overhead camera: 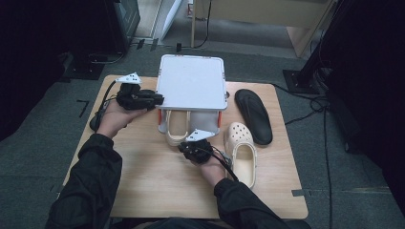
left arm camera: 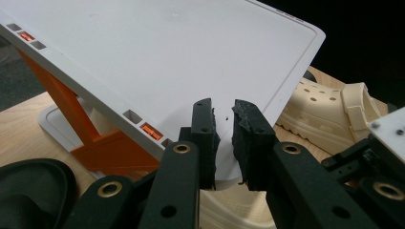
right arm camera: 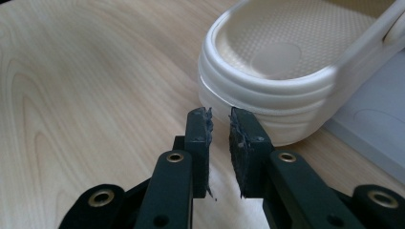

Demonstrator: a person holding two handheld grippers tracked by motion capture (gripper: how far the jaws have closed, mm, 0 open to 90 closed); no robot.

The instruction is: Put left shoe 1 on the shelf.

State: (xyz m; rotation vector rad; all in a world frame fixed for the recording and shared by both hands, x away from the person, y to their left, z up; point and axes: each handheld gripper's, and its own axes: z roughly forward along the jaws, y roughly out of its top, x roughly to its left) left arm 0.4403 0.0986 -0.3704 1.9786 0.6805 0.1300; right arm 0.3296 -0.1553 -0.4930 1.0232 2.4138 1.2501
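2 grippers at a white shoe rack on a wooden table, with cream clogs and a black sandal around it

The white rack (overhead camera: 192,82) stands at the table's (overhead camera: 143,181) far middle, its flat top carried on orange side supports (left arm camera: 76,119); 1 cream clog (overhead camera: 177,128) sits under it with its heel poking out toward the person, a second cream clog (overhead camera: 241,151) lies just right of it, and a black sandal (overhead camera: 254,114) lies farther right. The left gripper (overhead camera: 155,99) comes in level from the left, its jaws pinching the rack top's corner edge. The right gripper (right arm camera: 219,125) points at the near clog's heel, jaws slightly parted, holding nothing
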